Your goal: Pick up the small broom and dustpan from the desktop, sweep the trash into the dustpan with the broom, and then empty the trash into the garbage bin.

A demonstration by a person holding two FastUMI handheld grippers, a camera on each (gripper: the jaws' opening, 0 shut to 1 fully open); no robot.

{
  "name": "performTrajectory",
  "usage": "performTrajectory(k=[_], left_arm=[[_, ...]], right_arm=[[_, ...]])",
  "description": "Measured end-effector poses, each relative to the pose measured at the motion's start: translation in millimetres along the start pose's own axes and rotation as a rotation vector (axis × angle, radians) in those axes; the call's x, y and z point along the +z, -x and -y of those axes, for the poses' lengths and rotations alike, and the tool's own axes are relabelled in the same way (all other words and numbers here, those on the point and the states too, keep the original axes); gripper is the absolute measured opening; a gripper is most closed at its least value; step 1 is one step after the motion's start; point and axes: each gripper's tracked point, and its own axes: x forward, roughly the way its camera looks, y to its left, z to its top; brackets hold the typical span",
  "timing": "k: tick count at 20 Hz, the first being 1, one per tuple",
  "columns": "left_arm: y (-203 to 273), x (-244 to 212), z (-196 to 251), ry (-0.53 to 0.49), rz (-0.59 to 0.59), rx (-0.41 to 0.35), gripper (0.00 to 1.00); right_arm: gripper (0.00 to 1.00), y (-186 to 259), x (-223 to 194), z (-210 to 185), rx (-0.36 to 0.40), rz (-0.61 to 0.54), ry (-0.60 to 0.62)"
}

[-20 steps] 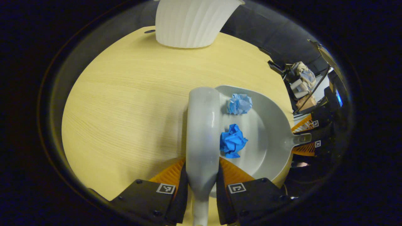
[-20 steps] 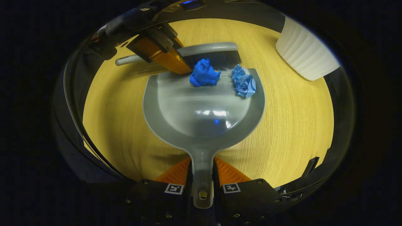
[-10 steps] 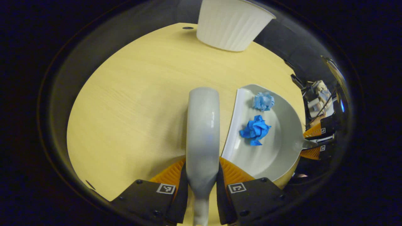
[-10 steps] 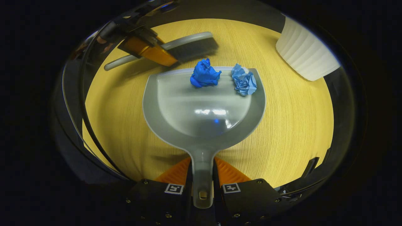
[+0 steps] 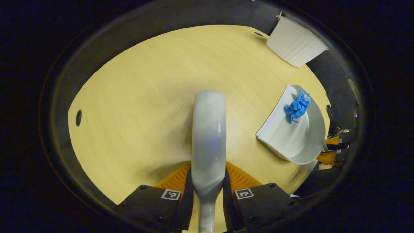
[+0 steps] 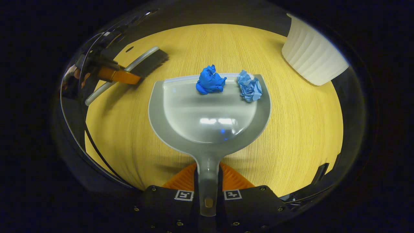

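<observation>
Fingers of the right gripper [image 6: 208, 191] are closed on the stem handle of the grey plastic dustpan [image 6: 207, 119], one on each side. Fingers of the left gripper [image 5: 207, 186] are clamped on the neck of the grey plastic hand broom [image 5: 208, 136], whose rounded back runs forward between them. In the right gripper view the dustpan's front lip lies on the pale wooden desktop [image 6: 300, 129]. A crumpled dark blue paper ball [image 6: 210, 81] and a crumpled light blue paper ball [image 6: 249, 87] sit side by side inside the pan, just behind the lip. The broom is well apart from the pan, to its left, dark bristles facing it. A white ribbed plastic garbage bin [image 6: 312, 60] stands at the desktop's far right.
</observation>
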Motion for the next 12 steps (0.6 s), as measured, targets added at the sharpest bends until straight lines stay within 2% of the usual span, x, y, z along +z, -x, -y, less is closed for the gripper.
performTrajectory(k=[4,6,7,10,12], left_arm=[[33.6,-34.7,-20.0,0.134,0.016,0.015,0.48],[21.0,-83.1,-23.1,0.172,0.017,0.030,0.46],[40.2,-78.7,-26.2,0.190,0.016,0.031,0.46],[48.3,-115.5,-37.8,0.242,0.025,0.030,0.48],[54.0,-136.0,-43.8,0.265,0.029,0.033,0.46]], right_arm=[[0.19,4.8,10.3,-2.9,-0.002,0.089,-0.024],[0.19,12.1,14.4,-3.7,-0.006,0.136,-0.026],[0.19,17.1,16.5,-5.1,-0.002,0.158,-0.032],[0.19,28.5,21.4,-8.6,0.013,0.240,-0.065],[0.19,20.2,22.7,-7.3,0.012,0.307,-0.077]])
